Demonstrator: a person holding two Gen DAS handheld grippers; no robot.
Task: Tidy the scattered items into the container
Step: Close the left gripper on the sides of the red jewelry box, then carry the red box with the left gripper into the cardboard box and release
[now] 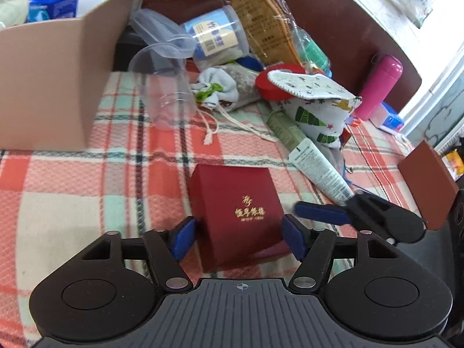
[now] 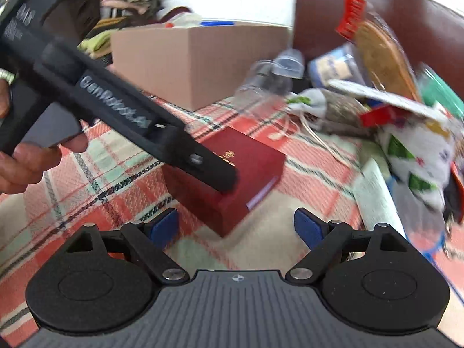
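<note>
A dark red gift box (image 1: 236, 214) with gold lettering lies on the plaid cloth. My left gripper (image 1: 240, 239) is open with a blue pad on each side of the box, not pressing it. In the right wrist view the same red box (image 2: 249, 171) lies ahead, with the left gripper's black body (image 2: 116, 113) over it. My right gripper (image 2: 236, 229) is open and empty, just short of the box. The cardboard box (image 1: 49, 78) stands at the left, also in the right wrist view (image 2: 200, 61). The right gripper's blue finger (image 1: 319, 213) shows beside the red box.
A pile lies behind: clear plastic cups (image 1: 165, 87), a blue-labelled tub (image 1: 214, 39), insoles in a packet (image 1: 261, 20), a drawstring pouch (image 1: 229, 87), a printed fabric bag (image 1: 319, 104), a white tube (image 1: 319, 168), a pink flask (image 1: 377, 87). A brown headboard (image 1: 333, 8) stands behind.
</note>
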